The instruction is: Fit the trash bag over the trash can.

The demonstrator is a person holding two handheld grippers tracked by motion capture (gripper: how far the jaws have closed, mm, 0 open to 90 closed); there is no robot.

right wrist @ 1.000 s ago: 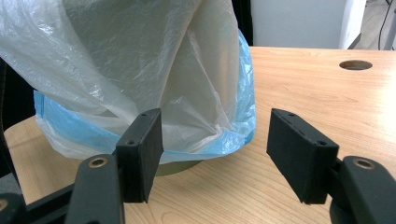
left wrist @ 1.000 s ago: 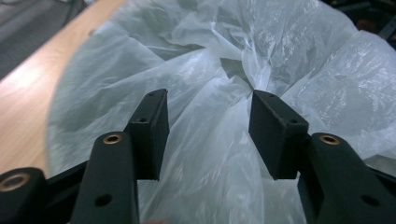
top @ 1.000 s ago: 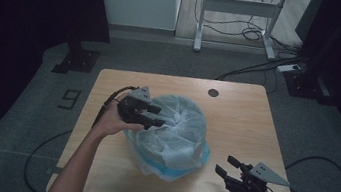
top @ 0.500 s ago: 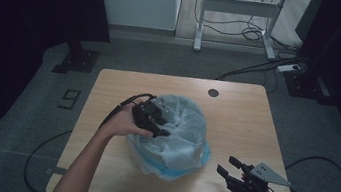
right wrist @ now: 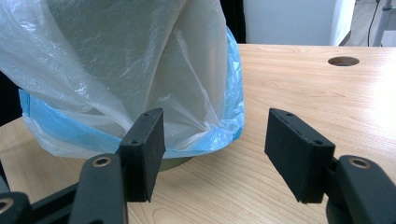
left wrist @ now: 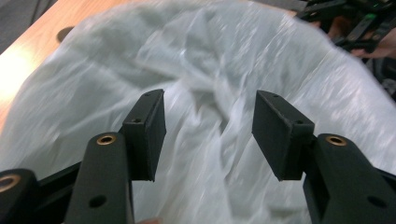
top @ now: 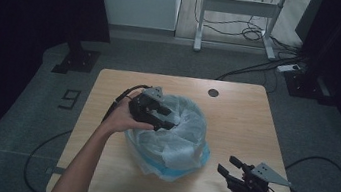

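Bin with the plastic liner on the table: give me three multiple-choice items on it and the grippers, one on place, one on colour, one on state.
1. Where is the left gripper?
A. over the bin liner's open top
B. on the floor
C. at the table's far right corner

2. What colour is the band near the liner's lower edge?
A. red
B. blue
C. yellow

3. How do the jaws of the right gripper stand?
A. shut on the liner
B. shut on nothing
C. open, holding nothing

Answers: 1 A, the high view shows it over the liner's mouth. 2 B, the right gripper view shows blue film there. 3 C, that view shows the jaws apart, bare table between them.
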